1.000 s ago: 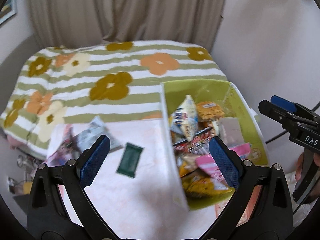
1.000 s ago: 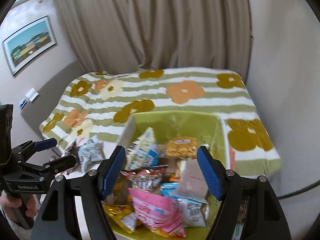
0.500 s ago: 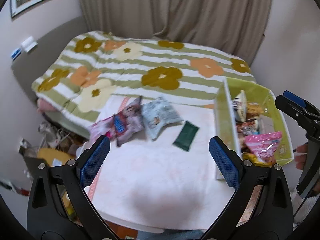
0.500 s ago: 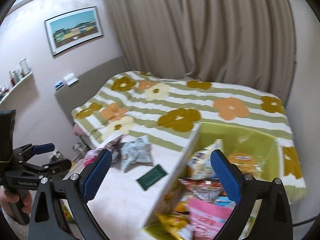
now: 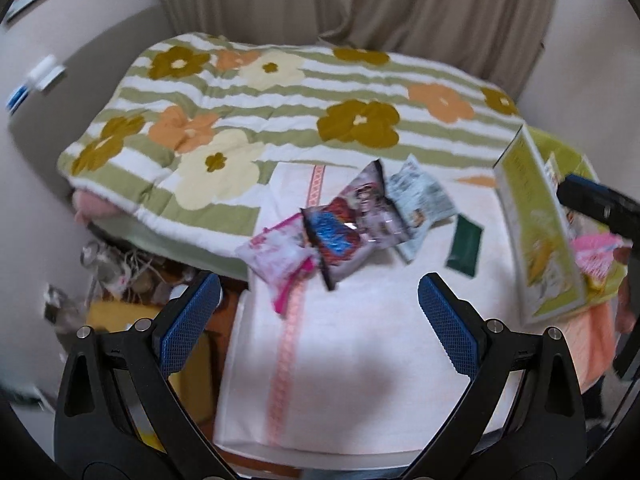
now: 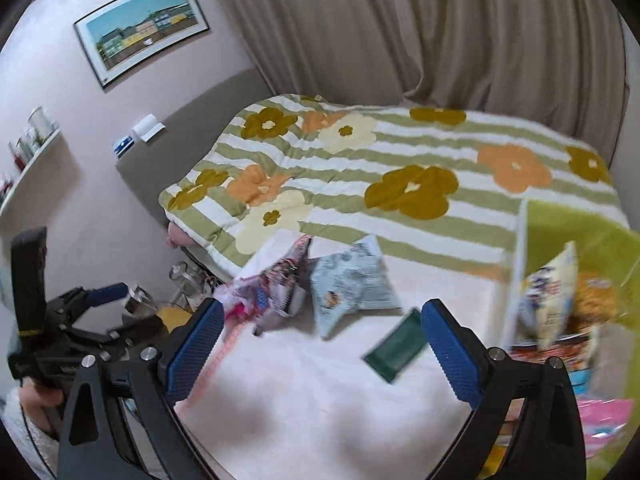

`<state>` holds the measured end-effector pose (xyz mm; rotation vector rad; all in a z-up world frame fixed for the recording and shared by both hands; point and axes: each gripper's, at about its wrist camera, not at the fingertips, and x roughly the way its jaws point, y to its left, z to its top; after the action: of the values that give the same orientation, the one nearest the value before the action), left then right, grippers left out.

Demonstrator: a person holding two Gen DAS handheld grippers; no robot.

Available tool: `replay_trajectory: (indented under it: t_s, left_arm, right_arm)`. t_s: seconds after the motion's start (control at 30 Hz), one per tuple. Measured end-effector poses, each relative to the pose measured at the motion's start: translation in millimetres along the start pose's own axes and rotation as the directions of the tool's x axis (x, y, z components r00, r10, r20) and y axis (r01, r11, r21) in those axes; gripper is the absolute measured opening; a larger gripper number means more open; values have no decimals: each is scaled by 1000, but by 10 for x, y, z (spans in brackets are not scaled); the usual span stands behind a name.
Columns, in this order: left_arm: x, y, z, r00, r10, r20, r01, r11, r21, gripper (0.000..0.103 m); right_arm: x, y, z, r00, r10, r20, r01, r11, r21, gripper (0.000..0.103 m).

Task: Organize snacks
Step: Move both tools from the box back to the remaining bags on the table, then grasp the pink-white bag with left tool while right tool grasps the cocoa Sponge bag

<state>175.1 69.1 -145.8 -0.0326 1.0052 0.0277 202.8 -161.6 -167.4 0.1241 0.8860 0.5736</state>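
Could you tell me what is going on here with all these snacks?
A person is sorting snacks with two hand-held grippers. The left gripper and right gripper are both open and empty, above the white cloth. Four packets lie loose there: a pink packet, two printed bags and a dark green packet. The green box beside them holds more snacks.

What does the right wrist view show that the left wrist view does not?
Only the right wrist view: a framed picture, a wall shelf, and snacks standing inside the green box.
Only the left wrist view: the pink packet in full and the box's printed outer wall.
Both: the flowered bedspread, the dark green packet, the pale blue bag, and both grippers with open, empty jaws.
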Motion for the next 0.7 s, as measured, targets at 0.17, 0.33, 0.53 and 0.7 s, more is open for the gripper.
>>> replay_trajectory:
  t_s: [0.17, 0.33, 0.53, 0.7]
  left_arm:
    - [564, 317, 132, 995, -46, -92, 57, 991, 117, 99]
    - [1115, 483, 154, 979, -93, -179, 131, 968, 214, 99]
    - [1628, 484, 139, 951, -131, -279, 213, 933, 288, 99]
    - [1786, 419, 147, 948, -143, -285, 234, 919, 318, 99]
  right_arm:
    - [505, 121, 27, 997, -32, -68, 37, 996, 81, 98]
    - [957, 226, 48, 992, -61, -110, 73, 991, 113, 98]
    - [1342, 319, 35, 985, -68, -160, 84, 992, 94, 98]
    - [1521, 393, 44, 977, -115, -181, 121, 992, 20, 98]
